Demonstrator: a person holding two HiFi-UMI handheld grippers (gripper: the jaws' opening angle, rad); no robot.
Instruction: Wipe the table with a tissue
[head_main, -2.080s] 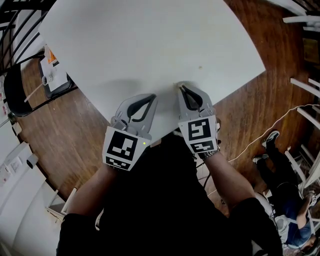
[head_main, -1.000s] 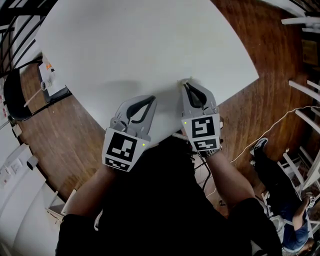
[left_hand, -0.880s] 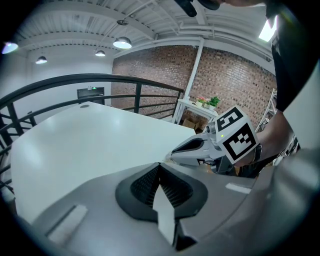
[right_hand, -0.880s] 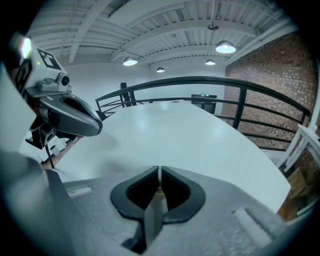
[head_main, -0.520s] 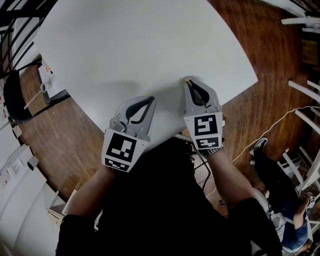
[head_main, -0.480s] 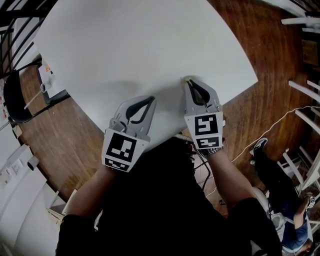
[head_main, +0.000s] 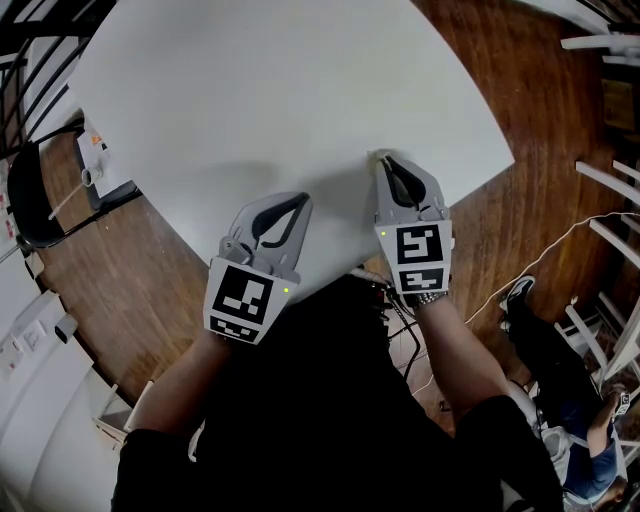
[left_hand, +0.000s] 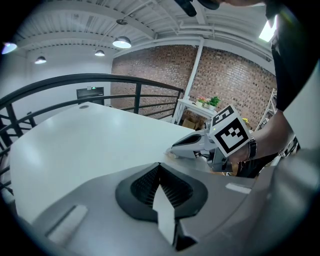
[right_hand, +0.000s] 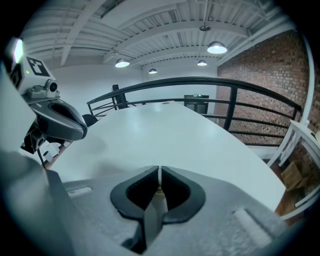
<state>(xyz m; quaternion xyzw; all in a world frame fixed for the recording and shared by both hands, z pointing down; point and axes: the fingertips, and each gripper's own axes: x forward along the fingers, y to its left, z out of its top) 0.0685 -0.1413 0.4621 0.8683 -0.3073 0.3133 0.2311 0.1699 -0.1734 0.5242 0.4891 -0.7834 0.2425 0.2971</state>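
2 grippers at the white table edge: left gripper, jaws pressed together; right gripper, jaws pinching a tissue.

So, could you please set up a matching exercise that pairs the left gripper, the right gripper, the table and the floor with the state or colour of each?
Things:
1. left gripper
2. right gripper
3. table
4. floor

States or colours:
A. brown wood
B. shut on the tissue
C. white
D. shut, with nothing between its jaws

Pairs: 1-D, 2-B, 3-C, 4-A
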